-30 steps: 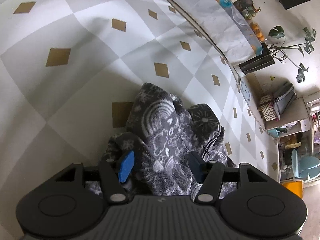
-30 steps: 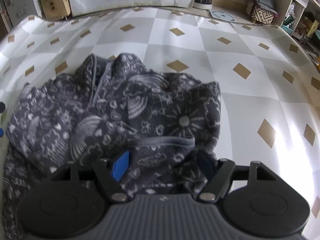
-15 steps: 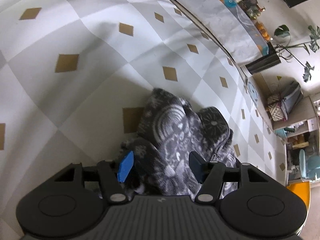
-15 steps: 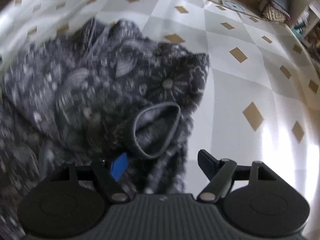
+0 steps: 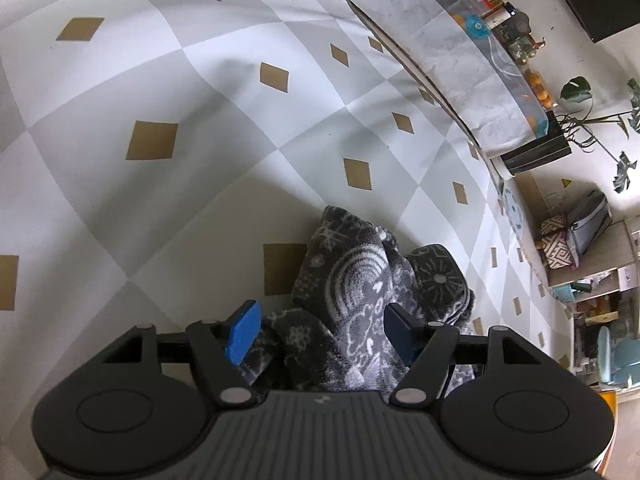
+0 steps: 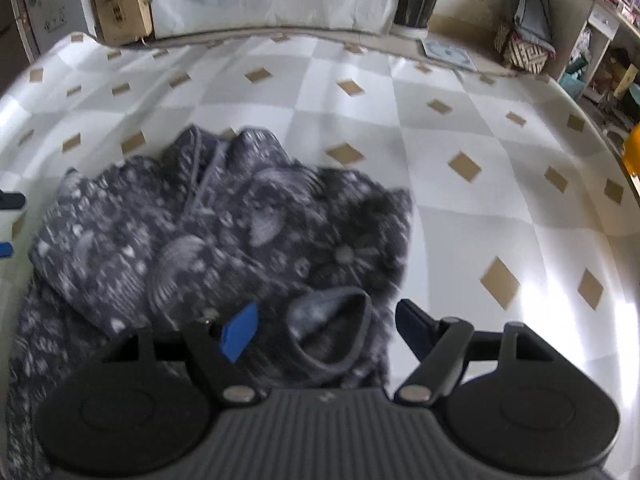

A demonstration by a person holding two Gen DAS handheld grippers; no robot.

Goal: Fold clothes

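A dark grey fleece garment (image 6: 240,220) with white patterns lies crumpled on the grey-and-white checked surface (image 6: 460,120). In the right wrist view my right gripper (image 6: 326,328) is open just above the near edge, and a sleeve cuff (image 6: 332,328) gapes between its fingers. In the left wrist view the garment (image 5: 352,280) is bunched into a narrow heap, and my left gripper (image 5: 320,332) is open with the heap's near end between its pads. The left gripper's fingertips (image 6: 10,200) peek in at the far left of the right wrist view.
A long table draped in white cloth (image 5: 452,44) borders the checked surface, with bottles and fruit on it. A potted plant (image 5: 592,116), bags and shelves (image 6: 600,20) stand beyond. A cardboard box with a plant (image 6: 120,12) sits at the back left. Bare checked surface (image 5: 160,80) stretches ahead.
Both grippers have drawn back a little, so the garment looks smaller in the left view. The sleeve cuff has opened up and now sits between the right fingers. Both stay open.
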